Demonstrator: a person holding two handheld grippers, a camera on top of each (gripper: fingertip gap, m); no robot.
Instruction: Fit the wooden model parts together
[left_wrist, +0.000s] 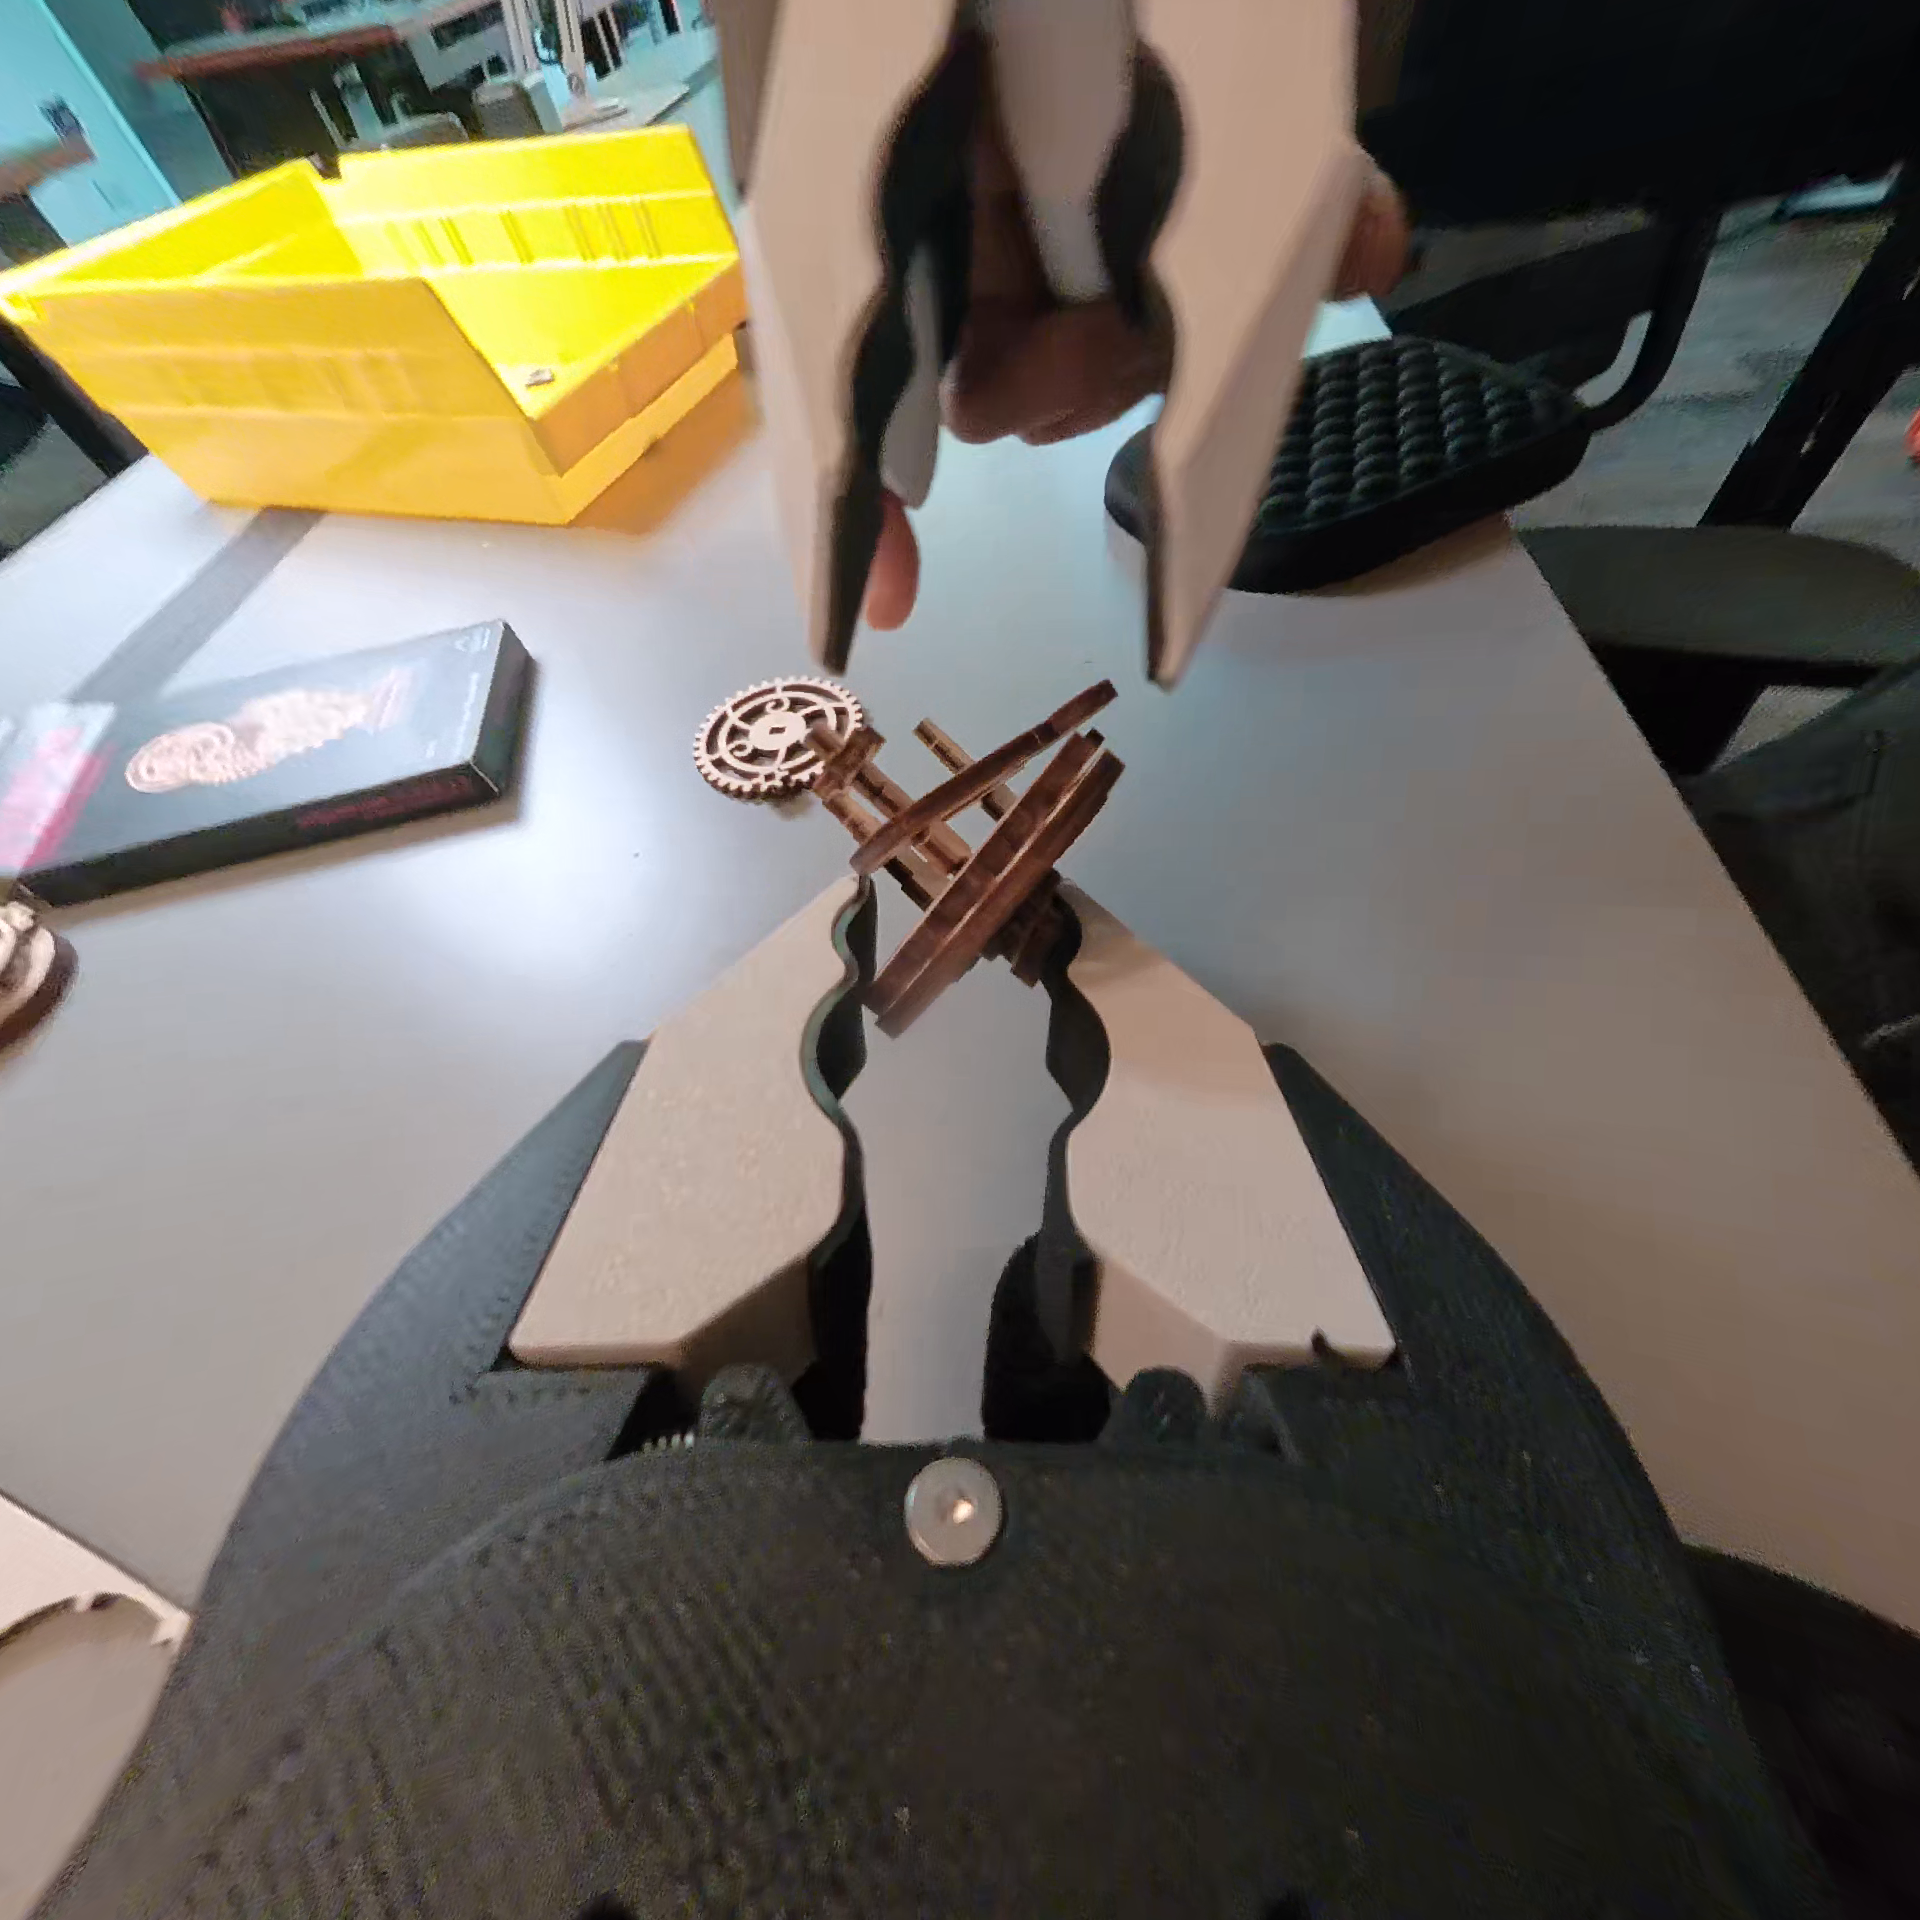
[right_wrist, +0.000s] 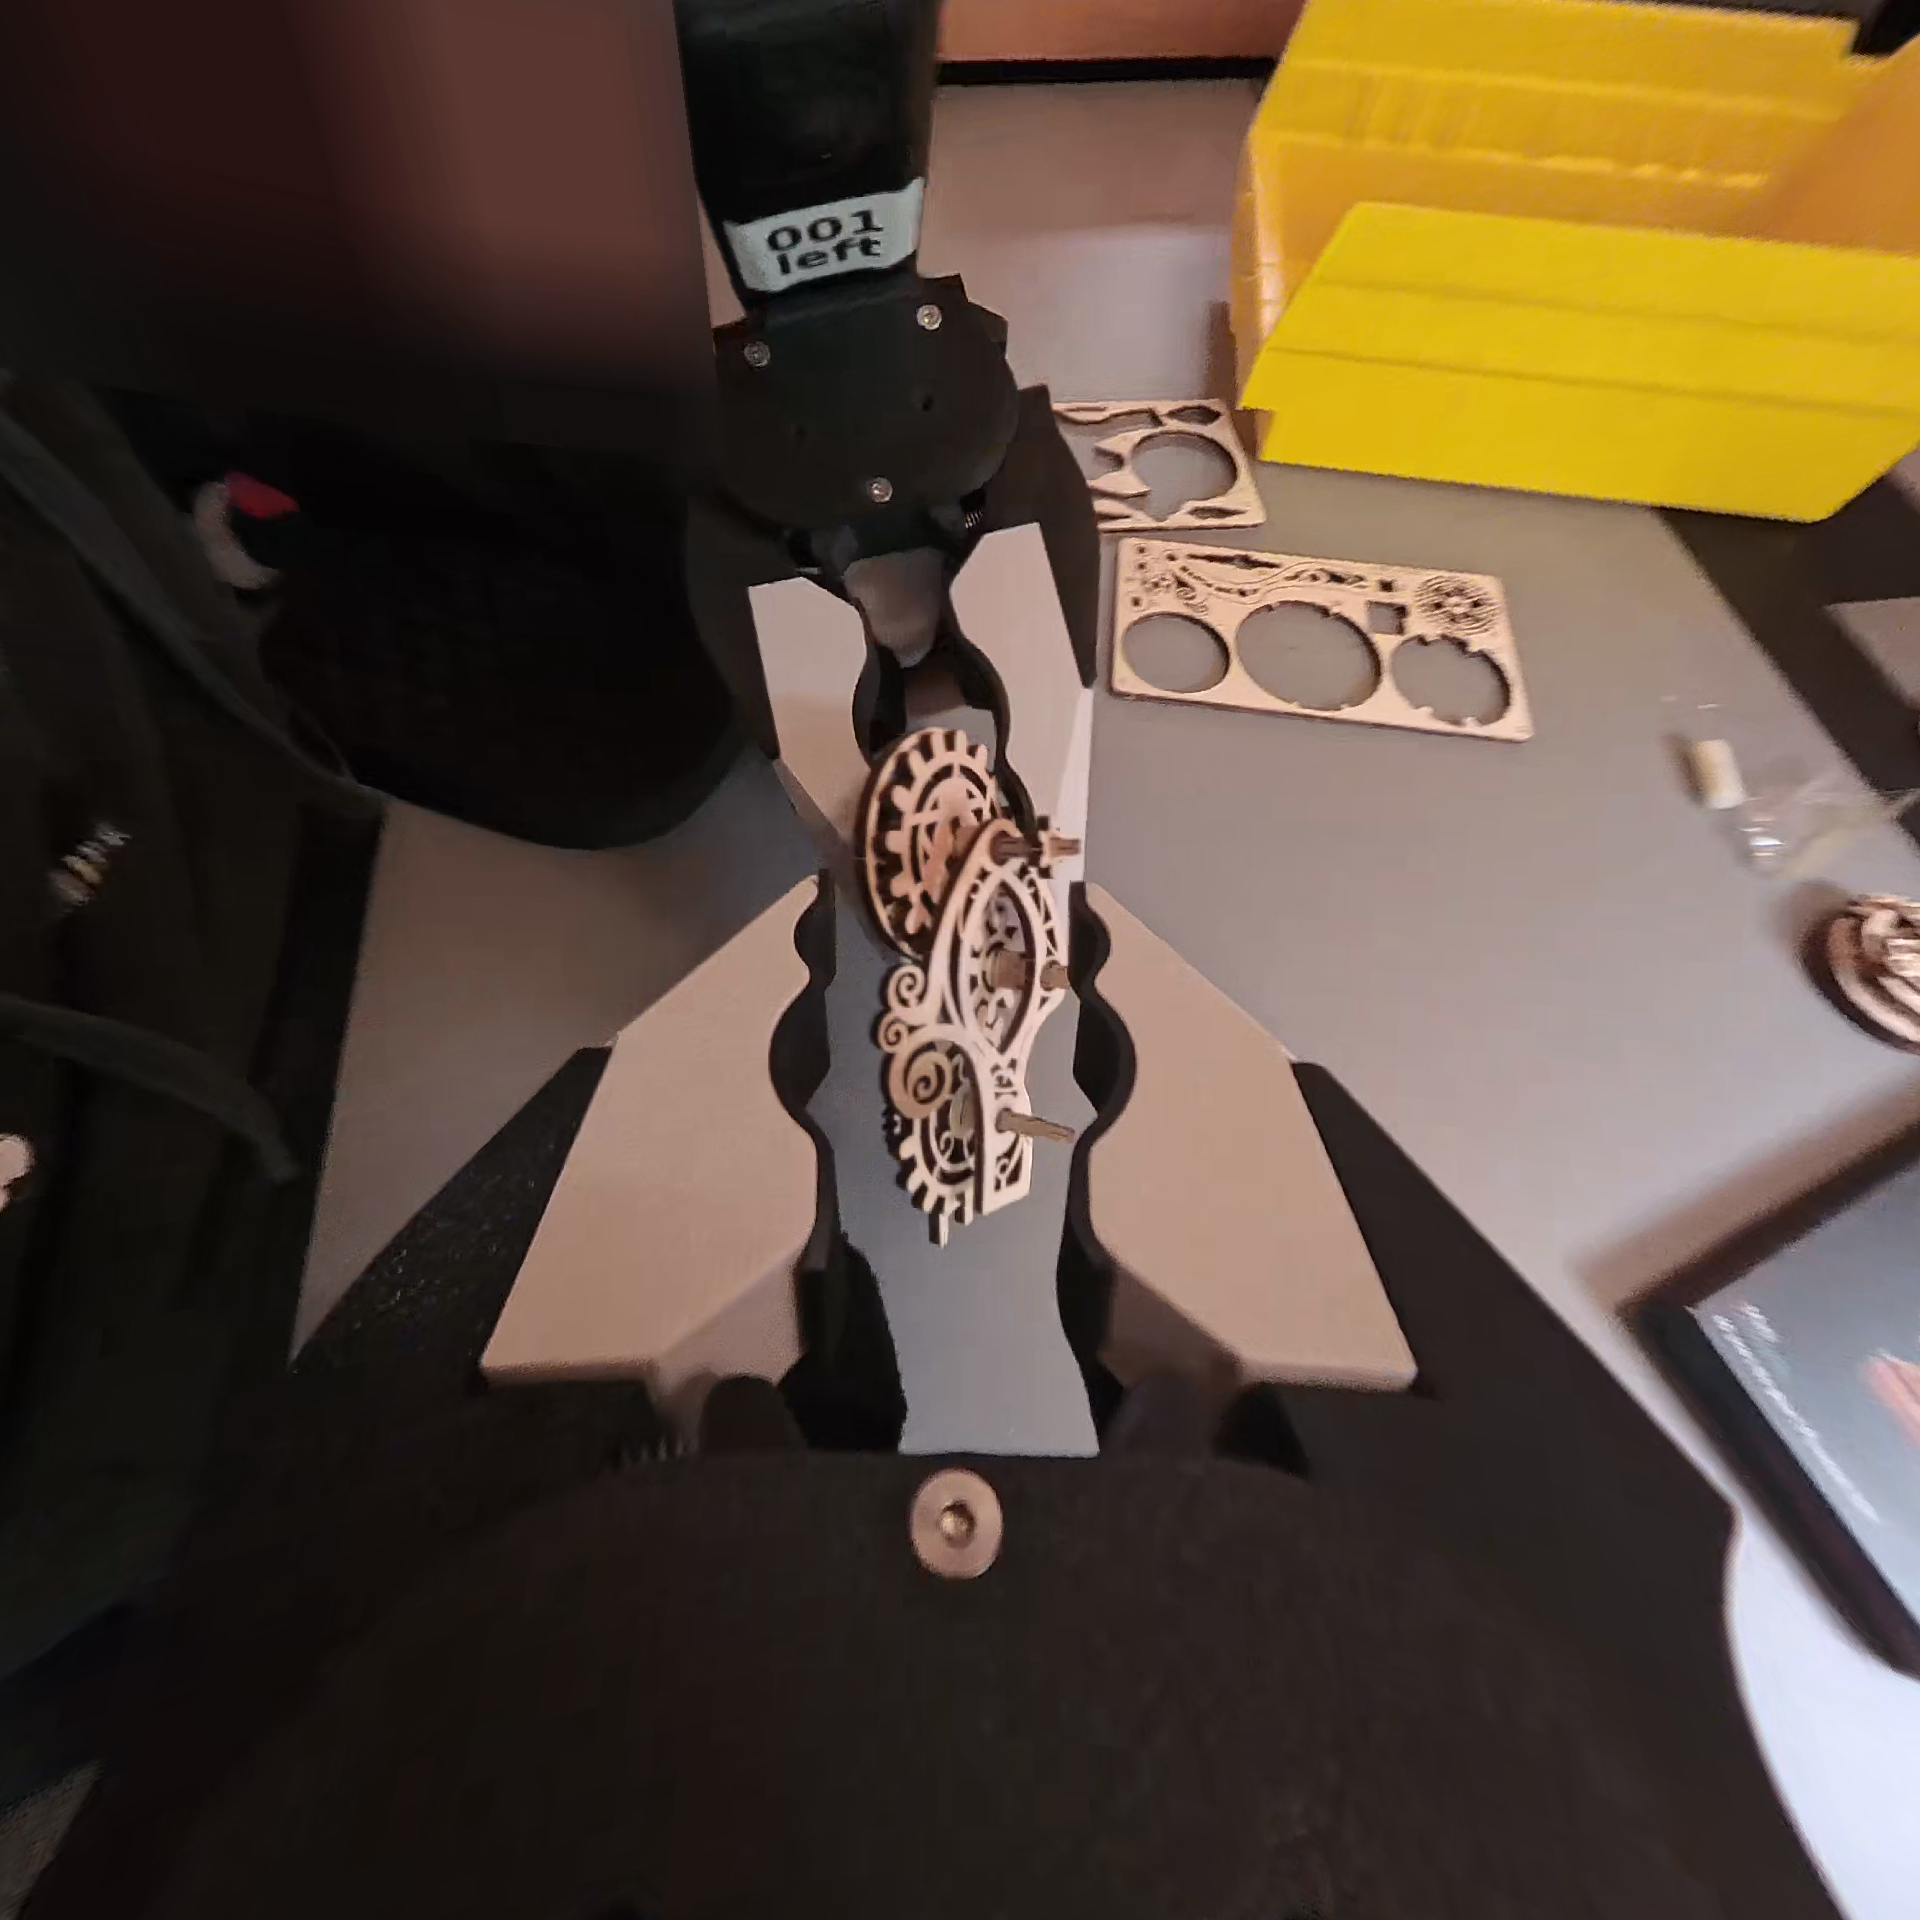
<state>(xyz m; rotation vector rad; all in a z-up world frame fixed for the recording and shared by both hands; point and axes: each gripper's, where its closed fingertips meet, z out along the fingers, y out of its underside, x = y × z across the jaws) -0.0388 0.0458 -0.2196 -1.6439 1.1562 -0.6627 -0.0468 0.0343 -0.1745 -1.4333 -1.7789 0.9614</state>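
Assembly partly complete
Left gripper (left_wrist: 961, 914) clamps the brown laser-cut wooden gear assembly (left_wrist: 935, 821), frame centre; right gripper (right_wrist: 951, 914) spread wide, empty; parts remain unfitted.

Partly built wooden model (left_wrist: 940, 831), laser-cut pale wood with dark burnt edges, round stacked discs (left_wrist: 987, 904) tilted on edge, small spoked gear (left_wrist: 774, 740) on a thin axle, ornate scrollwork plate (right_wrist: 987, 1049) crossed by short pegs, held above the worktop (left_wrist: 416, 987)
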